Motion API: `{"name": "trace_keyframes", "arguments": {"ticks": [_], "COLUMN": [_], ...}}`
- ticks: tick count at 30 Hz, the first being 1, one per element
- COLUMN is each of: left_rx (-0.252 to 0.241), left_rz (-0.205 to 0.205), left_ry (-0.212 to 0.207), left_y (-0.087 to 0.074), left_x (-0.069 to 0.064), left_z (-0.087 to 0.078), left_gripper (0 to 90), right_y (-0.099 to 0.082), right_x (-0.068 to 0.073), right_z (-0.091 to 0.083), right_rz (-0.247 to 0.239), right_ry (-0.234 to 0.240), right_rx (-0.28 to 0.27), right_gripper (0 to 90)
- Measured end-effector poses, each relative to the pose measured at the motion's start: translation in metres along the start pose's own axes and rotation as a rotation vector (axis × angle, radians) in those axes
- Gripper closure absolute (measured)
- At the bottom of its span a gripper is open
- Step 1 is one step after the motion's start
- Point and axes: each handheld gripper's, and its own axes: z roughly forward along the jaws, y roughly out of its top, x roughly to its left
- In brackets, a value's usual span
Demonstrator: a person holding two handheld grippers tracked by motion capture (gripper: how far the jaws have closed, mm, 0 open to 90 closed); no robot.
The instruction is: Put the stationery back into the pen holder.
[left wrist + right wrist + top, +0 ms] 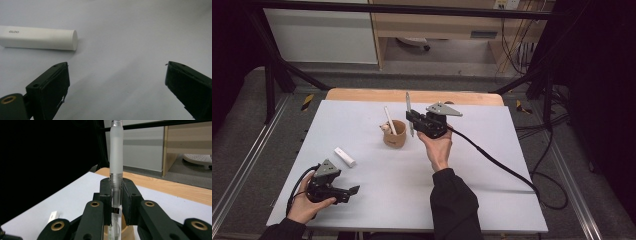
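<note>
My right gripper [411, 120] hangs just right of a brown cup [394, 136] at mid-table, shut on a frosted clear pen [408, 106] that stands upright. In the right gripper view the jaws [116, 188] pinch the pen [116, 155] near its lower part, with the cup's rim [130, 233] below. A white pen [388, 120] and a small pale thing sit in the cup. At the front left, my left gripper [350, 194] rests low, open and holding nothing. A white glue stick [345, 157] lies on the table beyond it. It also lies ahead and left of the open jaws [116, 75], as the white glue stick [40, 38].
The pale grey table top [472, 165] has a wooden strip [412, 96] along its far edge. Black cables trail from both grippers, the right one [497, 162] across the table to the floor. Dark frame posts stand at the far corners.
</note>
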Motion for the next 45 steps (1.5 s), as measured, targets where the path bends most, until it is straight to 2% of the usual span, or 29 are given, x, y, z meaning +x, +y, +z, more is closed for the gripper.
{"name": "trace_keyframes", "arguments": {"ticks": [10,18,25,32,45], "left_rx": [0.003,-0.001,-0.001,-0.002,-0.001], "left_rz": [-0.010,-0.012,-0.021,-0.022,-0.020], "left_ry": [-0.006,-0.010,-0.009,-0.012,-0.013], "left_y": [-0.001,-0.001,-0.002,-0.002,-0.003], "left_x": [0.002,0.002,0.004,0.005,0.005], "left_z": [0.001,0.000,0.000,0.000,0.000], "left_gripper": [5.6,5.6,5.6,5.7,5.7], "right_y": [0.010,0.009,0.006,-0.003,-0.028], "right_x": [0.002,0.002,0.001,-0.001,-0.004], "right_z": [0.025,0.047,0.063,0.077,0.094], "right_rz": [0.009,0.020,0.005,0.010,-0.002], "right_ry": [-0.004,-0.001,0.004,0.012,0.005], "right_rx": [-0.012,-0.008,-0.002,0.013,0.089], "right_gripper": [79.8,79.8,79.8,79.8,79.8]}}
